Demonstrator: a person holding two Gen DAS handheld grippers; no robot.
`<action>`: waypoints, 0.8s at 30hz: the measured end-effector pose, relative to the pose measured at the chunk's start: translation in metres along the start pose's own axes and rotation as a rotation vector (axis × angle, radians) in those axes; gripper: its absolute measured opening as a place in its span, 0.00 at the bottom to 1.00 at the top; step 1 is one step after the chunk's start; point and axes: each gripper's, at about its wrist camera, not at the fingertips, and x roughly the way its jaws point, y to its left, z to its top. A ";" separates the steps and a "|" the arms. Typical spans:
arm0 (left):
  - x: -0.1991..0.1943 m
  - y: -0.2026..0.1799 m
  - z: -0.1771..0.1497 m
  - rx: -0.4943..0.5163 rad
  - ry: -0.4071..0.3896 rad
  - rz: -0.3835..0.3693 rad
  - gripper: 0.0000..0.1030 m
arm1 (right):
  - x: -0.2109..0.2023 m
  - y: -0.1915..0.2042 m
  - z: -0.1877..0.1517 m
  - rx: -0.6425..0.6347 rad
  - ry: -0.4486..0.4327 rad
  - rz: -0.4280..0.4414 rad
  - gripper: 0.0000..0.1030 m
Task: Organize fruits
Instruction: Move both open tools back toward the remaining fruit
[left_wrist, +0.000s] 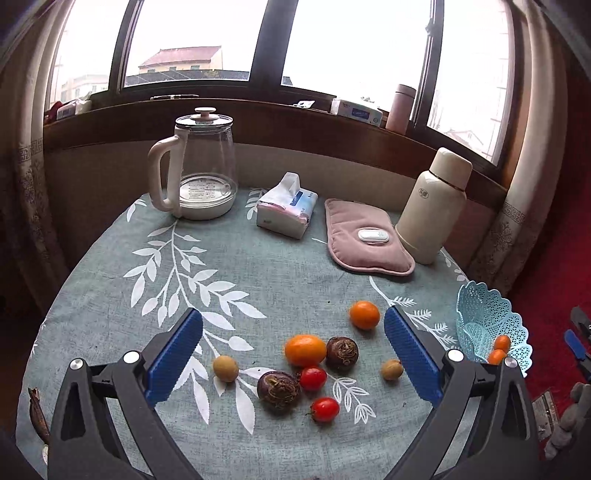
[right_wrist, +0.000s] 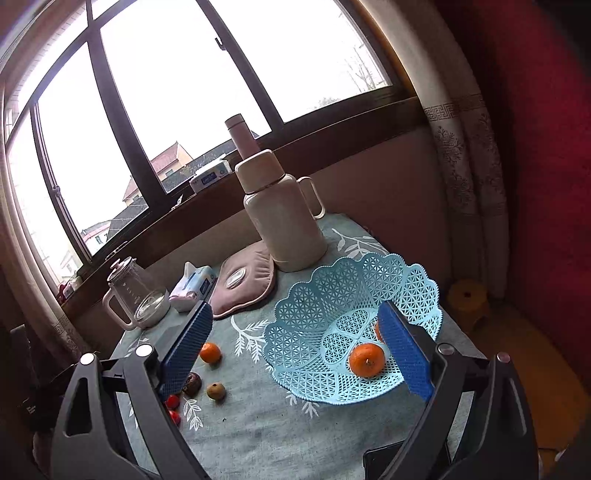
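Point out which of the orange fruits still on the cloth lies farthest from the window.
The larger orange fruit, touching the dark brown bulb. The smaller orange fruit sits alone, nearer the window.

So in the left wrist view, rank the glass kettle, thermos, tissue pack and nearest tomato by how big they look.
1. Glass kettle
2. Thermos, slightly smaller, though fisheye stretch near the edge makes this unsure
3. Tissue pack
4. Nearest tomato, smallest despite being closest

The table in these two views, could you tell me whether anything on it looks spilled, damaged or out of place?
Nothing looks spilled or broken. The only untidiness is the loose fruit scattered on the tablecloth, while the blue basket holds just two oranges. The kettle and flask stand upright.
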 end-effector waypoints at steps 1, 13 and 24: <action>0.001 0.005 -0.001 -0.005 0.003 0.011 0.95 | 0.001 0.001 -0.002 -0.002 0.006 0.002 0.90; 0.040 0.046 -0.027 -0.058 0.083 0.134 0.95 | 0.015 0.027 -0.022 -0.058 0.069 0.031 0.90; 0.084 0.063 -0.050 -0.096 0.216 0.135 0.72 | 0.032 0.043 -0.042 -0.104 0.140 0.045 0.90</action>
